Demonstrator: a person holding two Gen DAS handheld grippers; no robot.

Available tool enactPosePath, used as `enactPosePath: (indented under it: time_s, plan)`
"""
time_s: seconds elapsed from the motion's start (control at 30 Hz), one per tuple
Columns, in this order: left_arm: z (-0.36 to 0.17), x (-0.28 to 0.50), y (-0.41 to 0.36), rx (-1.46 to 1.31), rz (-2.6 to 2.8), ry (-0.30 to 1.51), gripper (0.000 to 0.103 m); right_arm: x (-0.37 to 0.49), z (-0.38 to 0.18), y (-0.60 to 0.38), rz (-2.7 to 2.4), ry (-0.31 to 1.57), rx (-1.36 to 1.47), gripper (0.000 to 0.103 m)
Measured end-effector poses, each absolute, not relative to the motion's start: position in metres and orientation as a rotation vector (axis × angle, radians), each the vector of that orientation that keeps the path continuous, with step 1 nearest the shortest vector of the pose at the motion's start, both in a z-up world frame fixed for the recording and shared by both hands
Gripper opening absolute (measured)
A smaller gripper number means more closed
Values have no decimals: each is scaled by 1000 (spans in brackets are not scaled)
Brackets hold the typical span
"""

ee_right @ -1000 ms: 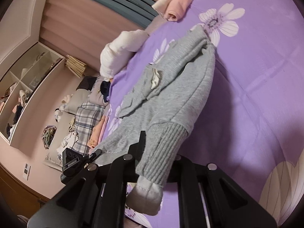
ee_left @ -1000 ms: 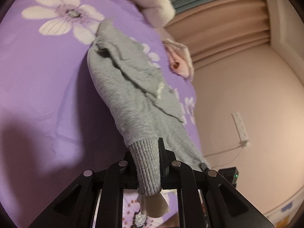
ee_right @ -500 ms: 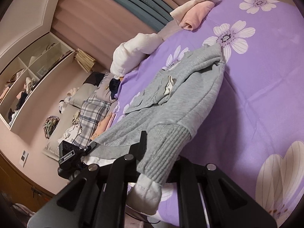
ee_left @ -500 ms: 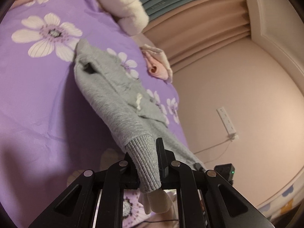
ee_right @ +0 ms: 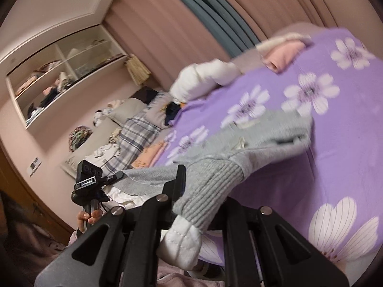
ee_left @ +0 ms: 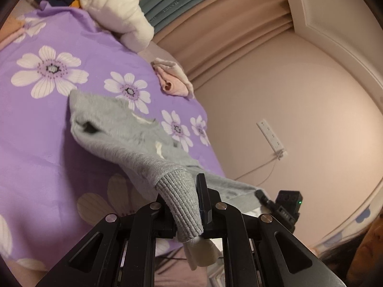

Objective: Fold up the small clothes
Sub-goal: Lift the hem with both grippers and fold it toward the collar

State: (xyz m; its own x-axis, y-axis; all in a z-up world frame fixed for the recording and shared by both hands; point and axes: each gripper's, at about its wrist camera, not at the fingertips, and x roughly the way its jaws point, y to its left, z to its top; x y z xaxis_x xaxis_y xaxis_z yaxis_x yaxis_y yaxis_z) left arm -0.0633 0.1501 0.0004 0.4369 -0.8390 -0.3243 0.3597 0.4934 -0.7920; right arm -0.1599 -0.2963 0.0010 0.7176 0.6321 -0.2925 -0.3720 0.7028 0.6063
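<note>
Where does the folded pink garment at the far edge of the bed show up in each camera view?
Left wrist view: the folded pink garment sits upper centre, at the purple floral bedsheet's far edge.
Right wrist view: it lies upper right, blurred.
Shared landmark: the bulky white bundle beside it.

We see a bed (ee_left: 43,148) under a purple floral sheet. On it lie our grey sweater (ee_left: 115,129), a folded pink garment (ee_left: 172,83) and a white bundle (ee_left: 119,21).
</note>
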Motion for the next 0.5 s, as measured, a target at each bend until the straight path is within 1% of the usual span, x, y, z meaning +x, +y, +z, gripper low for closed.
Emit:
enactPosePath:
  time_s: [0.13, 0.3, 0.5]
  plan:
    - [0, -48, 150, -702, -787, 814, 9, -142, 2, -298, 584, 509, 554, 10]
    - [-10, -10, 146, -734, -744, 873, 9, -98, -9, -306, 528, 593, 657, 11]
    - [-30, 33, 143, -771, -700, 924, 9, -58, -24, -310, 499, 641, 733, 12]
